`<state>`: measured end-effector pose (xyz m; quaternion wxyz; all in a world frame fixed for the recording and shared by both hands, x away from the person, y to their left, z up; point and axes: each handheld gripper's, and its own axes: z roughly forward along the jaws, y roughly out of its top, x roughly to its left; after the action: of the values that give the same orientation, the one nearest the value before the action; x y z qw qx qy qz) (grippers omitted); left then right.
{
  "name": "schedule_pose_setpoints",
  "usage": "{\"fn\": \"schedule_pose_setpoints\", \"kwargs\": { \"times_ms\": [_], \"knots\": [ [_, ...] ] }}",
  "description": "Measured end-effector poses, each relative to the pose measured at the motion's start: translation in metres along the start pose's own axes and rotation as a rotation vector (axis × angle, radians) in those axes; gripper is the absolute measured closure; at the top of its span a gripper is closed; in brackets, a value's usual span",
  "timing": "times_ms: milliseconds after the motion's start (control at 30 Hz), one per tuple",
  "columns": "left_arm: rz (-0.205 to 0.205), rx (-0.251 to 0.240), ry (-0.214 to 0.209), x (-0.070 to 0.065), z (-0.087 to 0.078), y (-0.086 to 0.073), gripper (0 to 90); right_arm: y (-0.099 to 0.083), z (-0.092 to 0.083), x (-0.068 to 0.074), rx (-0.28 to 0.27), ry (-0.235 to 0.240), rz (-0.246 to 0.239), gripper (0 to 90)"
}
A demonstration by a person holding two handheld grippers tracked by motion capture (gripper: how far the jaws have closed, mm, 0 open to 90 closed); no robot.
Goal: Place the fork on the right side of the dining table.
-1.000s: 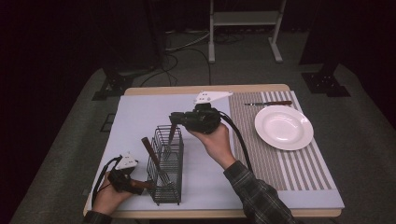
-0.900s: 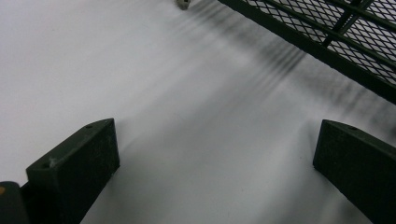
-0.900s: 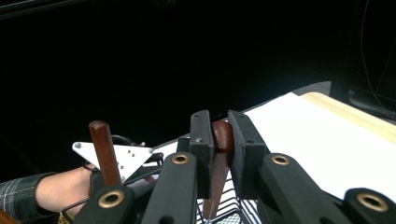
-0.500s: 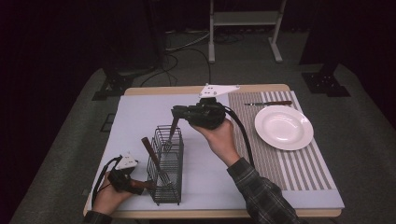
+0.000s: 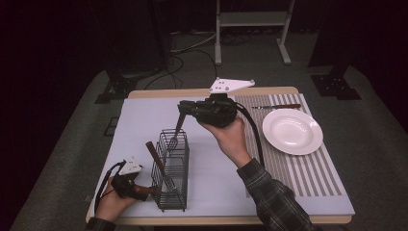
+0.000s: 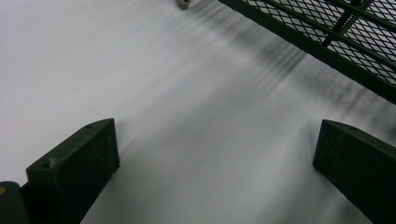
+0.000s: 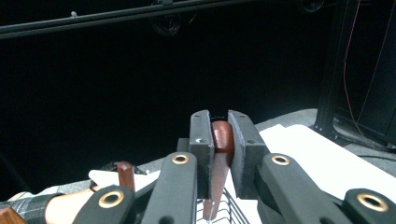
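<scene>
Right gripper [image 5: 182,109] raised above the table's middle, jaws clamped tight on the brown wooden handle of a fork [image 5: 175,134]; tines hanging down into the far end of the black wire basket [image 5: 172,168], whether touching the mesh could not be told. In the right gripper view, the same handle [image 7: 221,154] pinched between the two pads, nearly upright, with the basket rim just below. Right hand [image 5: 230,137] wrapped under the gripper body, plaid sleeve trailing toward 5 o'clock.

A second brown-handled utensil [image 5: 158,161] leaned inside the basket, handle tilted toward 11 o'clock.

Left gripper [image 5: 139,191] rested low at the table's 7 o'clock corner, just beside the basket's near end, held in the left hand [image 5: 111,202]. Jaws spread wide apart in the left gripper view, gripping nothing, over the pale mat [image 6: 187,93], basket mesh [image 6: 336,32] at 1 o'clock.

White plate [image 5: 292,131] sat at 3 o'clock of the basket, well apart, on the striped placemat [image 5: 308,173]. A knife [image 5: 276,106] lay just beyond the plate at its 12 o'clock.
</scene>
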<state>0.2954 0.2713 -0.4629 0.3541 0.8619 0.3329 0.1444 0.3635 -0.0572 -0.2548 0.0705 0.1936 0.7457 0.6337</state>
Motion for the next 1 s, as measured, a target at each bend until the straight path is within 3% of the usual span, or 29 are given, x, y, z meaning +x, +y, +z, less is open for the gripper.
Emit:
{"fn": "schedule_pose_setpoints", "kwargs": {
  "times_ms": [533,1000],
  "knots": [
    [0.002,0.001,0.001,0.0,0.0,0.0,0.0,0.023,-0.031,0.001,-0.069,-0.04,-0.029,80.5],
    [0.003,0.0,0.002,0.0,0.0,0.0,0.0,0.025,-0.063,-0.008,-0.092,-0.107,-0.036,80.5]
  ]
}}
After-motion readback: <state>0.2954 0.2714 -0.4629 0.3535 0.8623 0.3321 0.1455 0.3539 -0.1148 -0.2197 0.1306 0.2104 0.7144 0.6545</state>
